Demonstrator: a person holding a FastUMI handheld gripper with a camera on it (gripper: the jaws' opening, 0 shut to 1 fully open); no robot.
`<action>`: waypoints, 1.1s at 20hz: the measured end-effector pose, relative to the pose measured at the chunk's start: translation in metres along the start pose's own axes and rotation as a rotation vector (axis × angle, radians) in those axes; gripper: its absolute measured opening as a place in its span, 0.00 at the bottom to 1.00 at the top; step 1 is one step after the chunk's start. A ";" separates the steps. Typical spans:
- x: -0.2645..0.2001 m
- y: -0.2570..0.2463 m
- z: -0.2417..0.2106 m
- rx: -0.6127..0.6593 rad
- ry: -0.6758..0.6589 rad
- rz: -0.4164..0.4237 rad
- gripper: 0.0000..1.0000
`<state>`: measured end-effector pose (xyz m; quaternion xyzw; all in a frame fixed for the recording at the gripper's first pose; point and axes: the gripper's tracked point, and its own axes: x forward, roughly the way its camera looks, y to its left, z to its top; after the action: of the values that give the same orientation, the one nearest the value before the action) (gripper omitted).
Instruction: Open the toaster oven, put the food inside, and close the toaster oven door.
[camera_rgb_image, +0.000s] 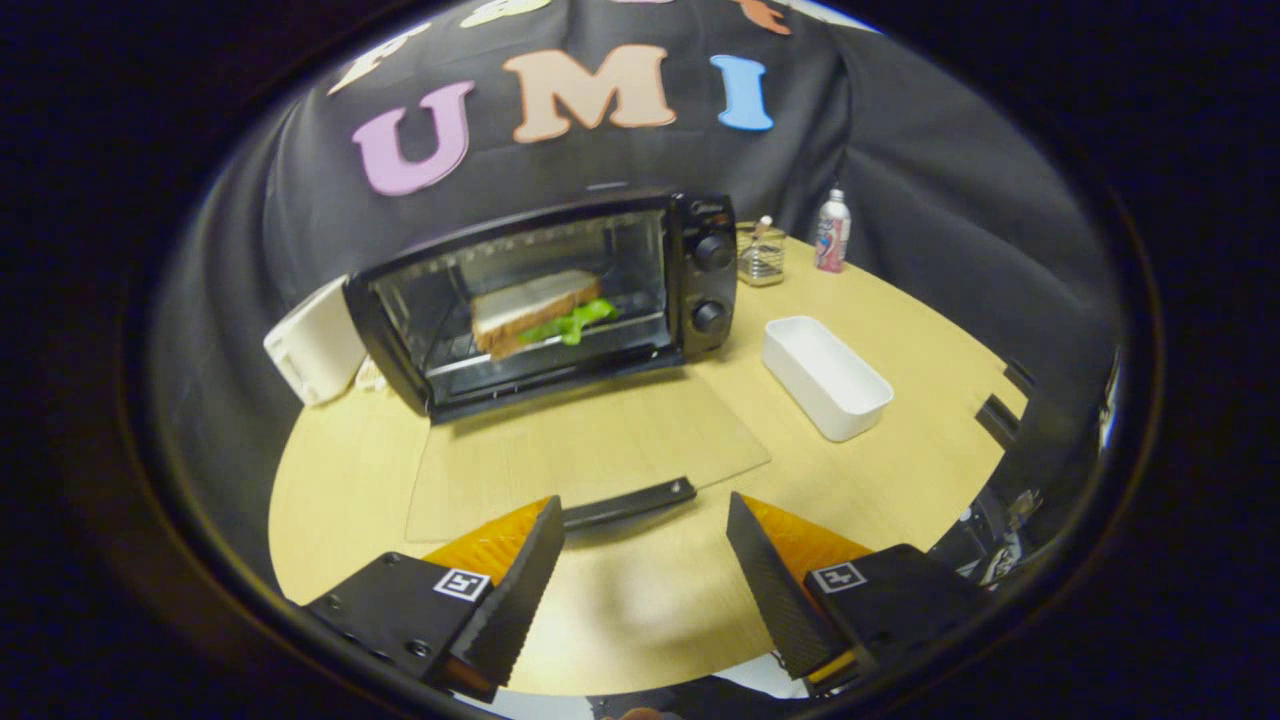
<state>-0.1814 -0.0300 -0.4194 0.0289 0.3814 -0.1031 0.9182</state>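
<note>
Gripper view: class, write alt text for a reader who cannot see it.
A sandwich sits inside a toaster oven whose glass door lies open flat on a wooden table. The gripper hangs near the door handle, jaws open, holding nothing.

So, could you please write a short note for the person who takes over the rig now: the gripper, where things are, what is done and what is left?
Gripper: open, holding nothing, fingers apart just short of the door handle.
Toaster oven: on the table, its glass door folded down flat towards the fingers.
Sandwich: inside the oven on the rack.
White tray: empty, beside the oven on its knob side.
Done: door opened, food placed inside.
Left: lift the door by its handle and close it.
</note>
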 end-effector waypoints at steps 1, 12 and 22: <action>0.002 0.004 -0.006 -0.023 0.017 0.007 1.00; 0.032 0.022 -0.036 -0.075 0.083 0.058 0.99; 0.030 0.021 -0.041 -0.054 0.089 0.064 1.00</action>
<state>-0.1852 -0.0089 -0.4703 0.0208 0.4233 -0.0621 0.9036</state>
